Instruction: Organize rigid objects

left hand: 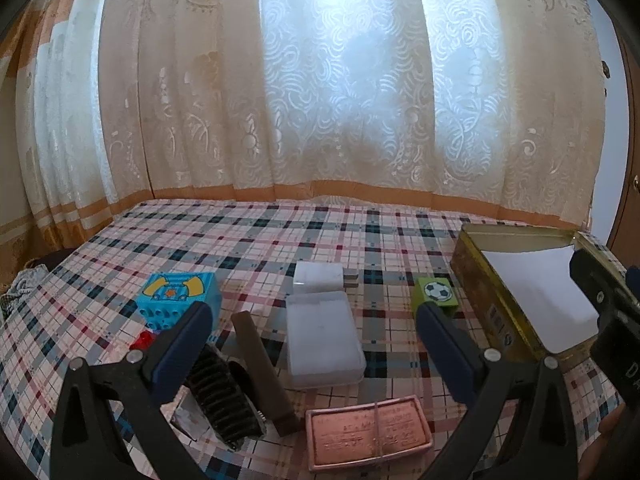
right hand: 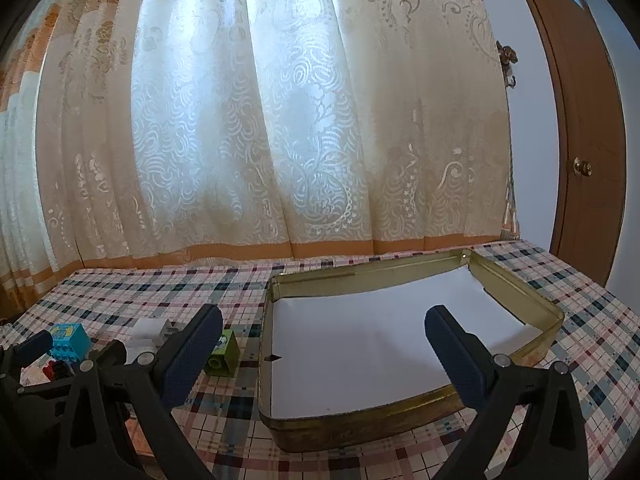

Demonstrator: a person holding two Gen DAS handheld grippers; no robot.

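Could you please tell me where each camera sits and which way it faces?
Left wrist: on the open left gripper, facing the scattered objects on the plaid tablecloth; the right gripper shows at right.
Right wrist: on the open right gripper, facing the paper-lined gold tin.
Shared: tin, green football block, blue toy block.

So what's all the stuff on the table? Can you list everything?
Tin box: one, gold, paper-lined and otherwise empty, table's right side.
Football block: one, green, just left of the tin.
Toy block: one, blue with yellow print, left side.
Red piece: one, small, beside the blue block.
Plastic case: one, frosted white, middle.
White charger: one, behind the case.
Brown bar: one, dark, left of the case.
Black ribbed thing: one, near front; can't tell what.
Copper plaque: one, pinkish, front.
Tablecloth: one, plaid.
Curtain: cream, behind.
Door: brown, far right.
Left gripper: jaws open.
Right gripper: jaws open, over the tin.
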